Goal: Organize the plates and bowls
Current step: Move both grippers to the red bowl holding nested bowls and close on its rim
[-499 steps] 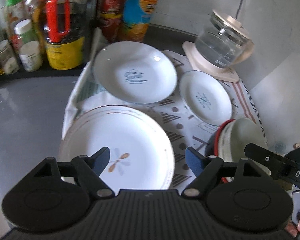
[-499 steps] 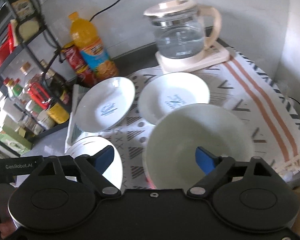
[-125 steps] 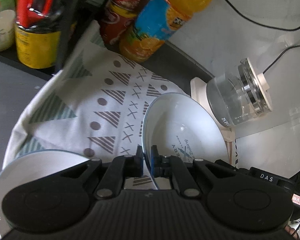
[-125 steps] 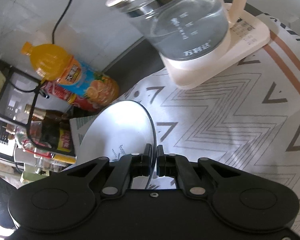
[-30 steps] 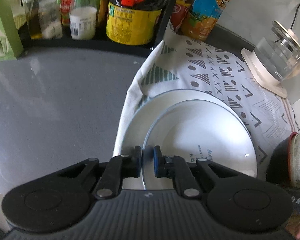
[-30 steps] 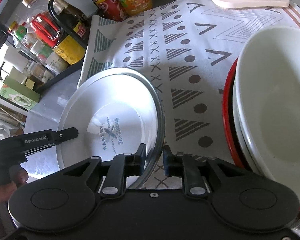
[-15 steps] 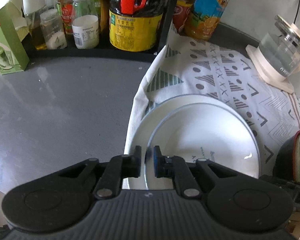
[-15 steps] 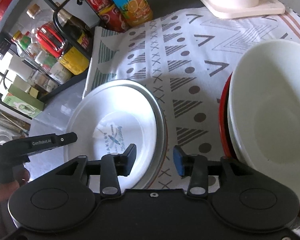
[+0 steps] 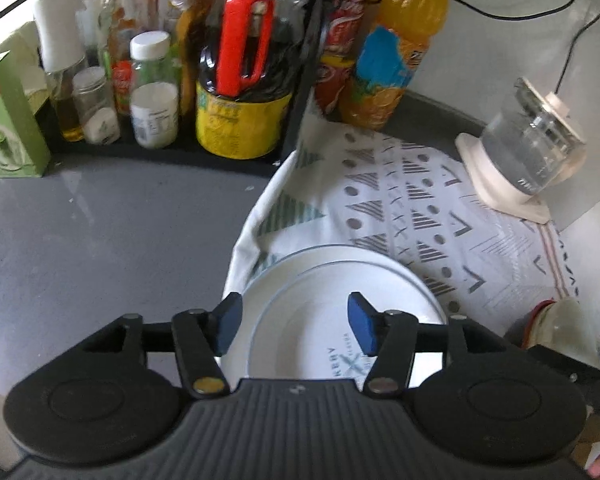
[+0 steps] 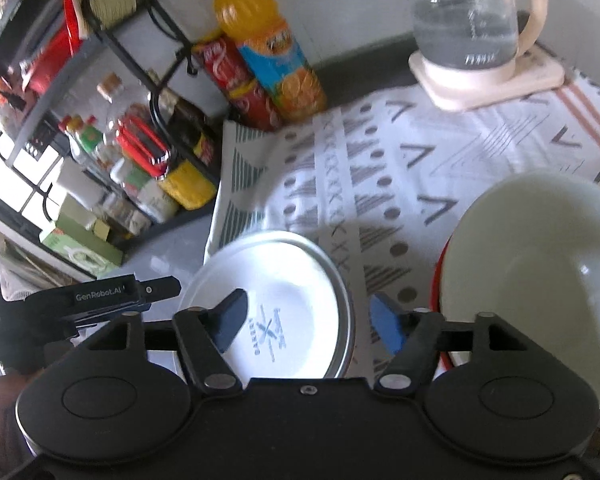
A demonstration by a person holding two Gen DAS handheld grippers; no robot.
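Left gripper (image 9: 294, 323) and right gripper (image 10: 310, 318) both hang with fingers spread, holding nothing, above the plates (image 10: 284, 280), which sit stacked on the cloth (image 10: 400, 168) beside the bowls (image 10: 540, 248).

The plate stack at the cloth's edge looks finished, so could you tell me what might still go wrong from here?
1. The plate stack sits at the patterned cloth's left edge, partly over bare counter; a tug on the cloth could shift it.
2. Both the left gripper and right gripper hang open just over the stack; a careless withdrawal might clip a rim.
3. The nested bowls stand close to the right gripper and could be bumped.
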